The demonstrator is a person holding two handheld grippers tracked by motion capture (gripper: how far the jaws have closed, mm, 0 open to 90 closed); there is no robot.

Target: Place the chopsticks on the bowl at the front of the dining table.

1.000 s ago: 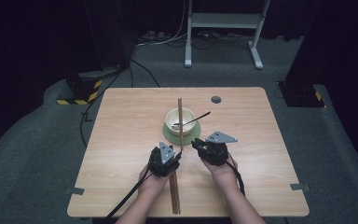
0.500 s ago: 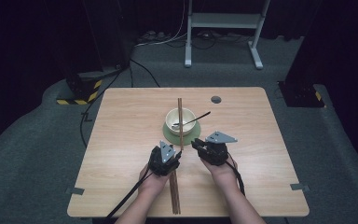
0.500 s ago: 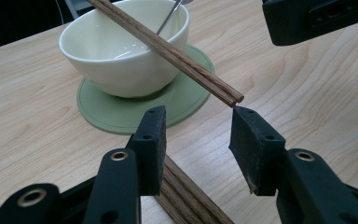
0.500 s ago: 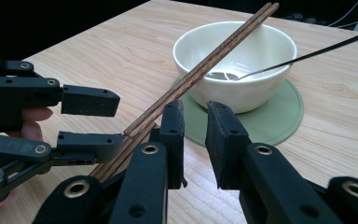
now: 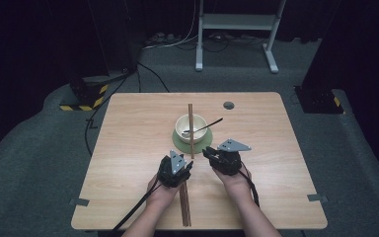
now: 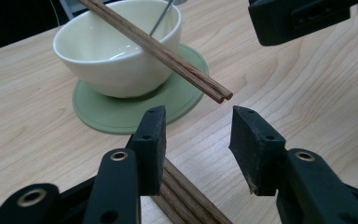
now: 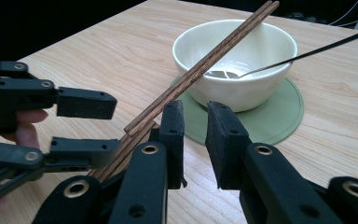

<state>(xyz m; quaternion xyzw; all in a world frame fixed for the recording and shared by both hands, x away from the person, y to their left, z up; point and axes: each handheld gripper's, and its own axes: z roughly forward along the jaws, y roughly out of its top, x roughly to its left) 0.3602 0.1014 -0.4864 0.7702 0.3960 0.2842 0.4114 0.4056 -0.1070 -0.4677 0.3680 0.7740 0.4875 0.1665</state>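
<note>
Chopsticks (image 5: 191, 129), one pair, lay across the bowl (image 5: 191, 128), far end past the rim, near end hanging just above the worktop (image 5: 128, 148) toward the person. Second pair (image 5: 184, 210) lay flat on the worktop, long axis running straight away from the person, partly under the left gripper (image 5: 183, 167). Bowl sat on a green mat (image 5: 205, 145) with a spoon (image 5: 205, 126) in it. Left gripper: fingers (image 6: 151, 140) spread, nothing pinched; the flat pair passed under them, raised pair's tip just ahead and between them. Right gripper (image 5: 208, 153): fingers (image 7: 175, 135) apart with a narrow gap, empty, raised pair's tip just left of them. Left gripper probably nearer the raised tip, hard to tell from above. Next move likely turns on lining fingers across the sticks' axis.
</note>
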